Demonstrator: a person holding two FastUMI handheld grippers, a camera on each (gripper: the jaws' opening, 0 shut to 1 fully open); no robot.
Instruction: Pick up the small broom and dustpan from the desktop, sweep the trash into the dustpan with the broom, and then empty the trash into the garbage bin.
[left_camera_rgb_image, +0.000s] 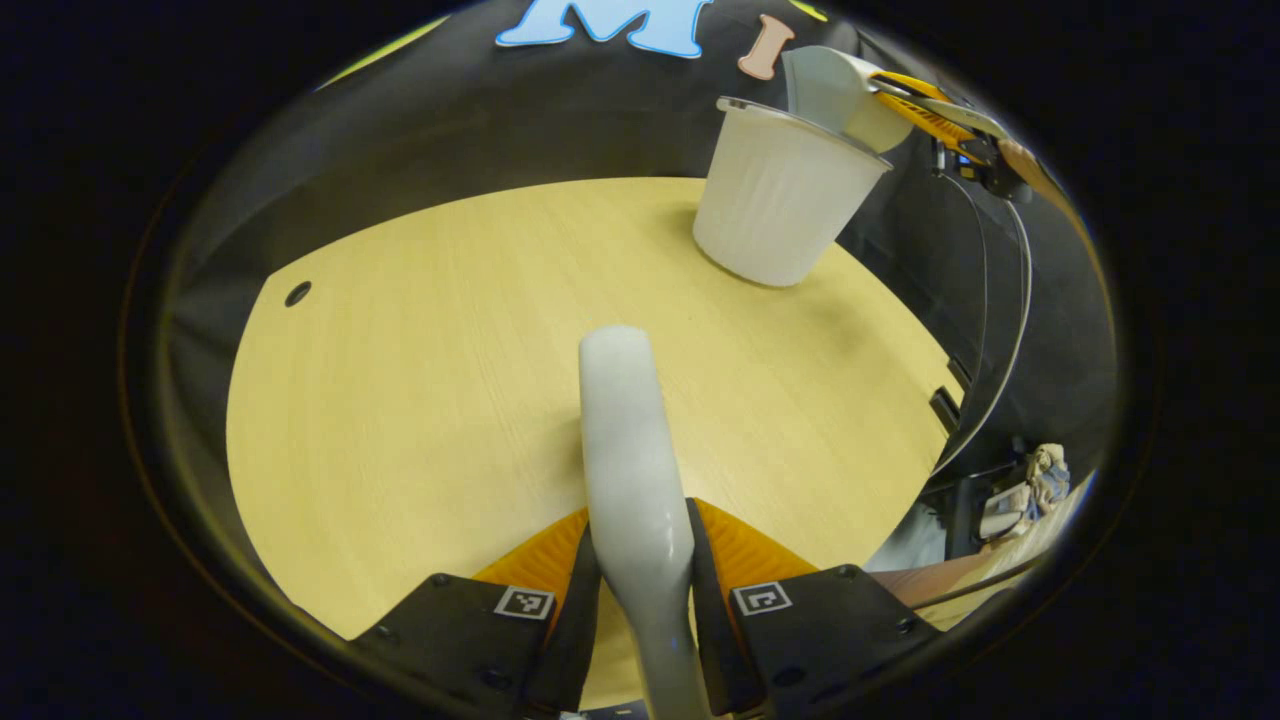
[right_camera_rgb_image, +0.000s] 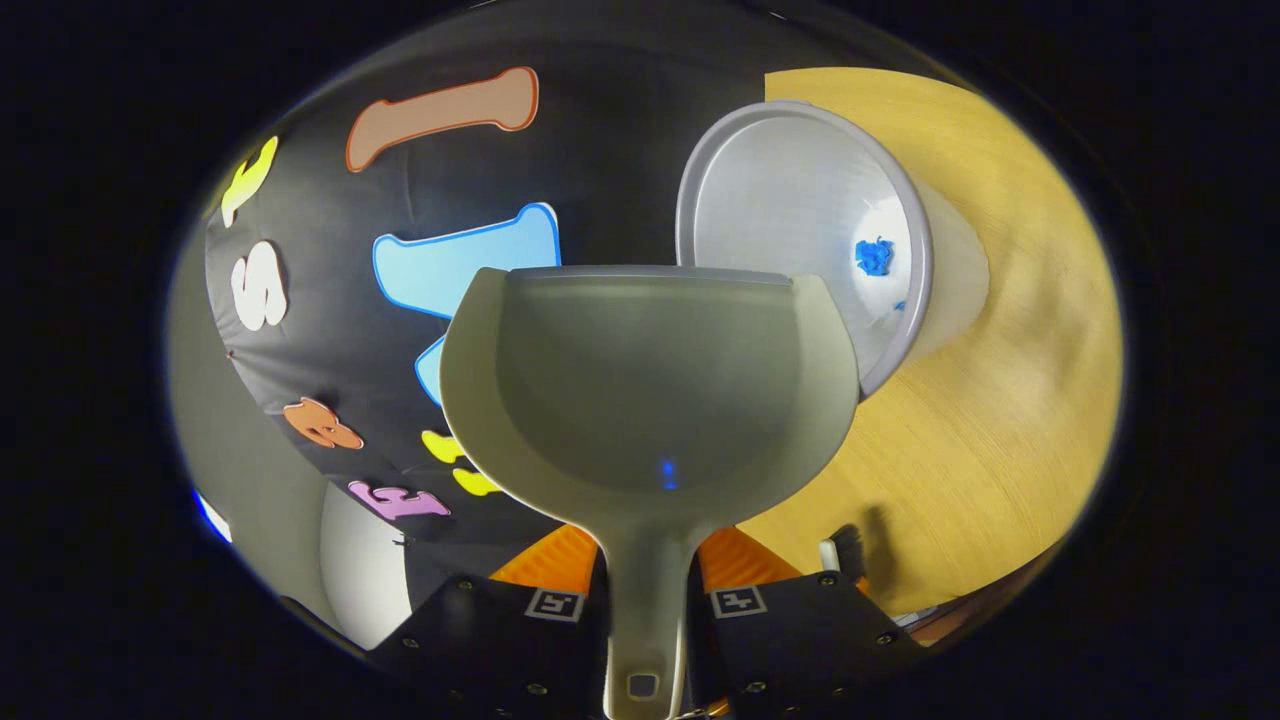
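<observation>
Dump step looks nearly done. Right gripper (right_camera_rgb_image: 642, 570) has both fingers clamped on the dustpan (right_camera_rgb_image: 650, 380) handle, pan tipped over the garbage bin (right_camera_rgb_image: 790, 200) mouth. Pan looks empty; a blue scrap (right_camera_rgb_image: 874, 256) sits at the bin's bottom, about 2 o'clock in the right gripper view. Left gripper (left_camera_rgb_image: 640, 560) is closed on the broom handle (left_camera_rgb_image: 630, 440), held above the desktop (left_camera_rgb_image: 400, 380), bin at 1 o'clock. Desktop shows no trash. Left, by my read: set tools down.
</observation>
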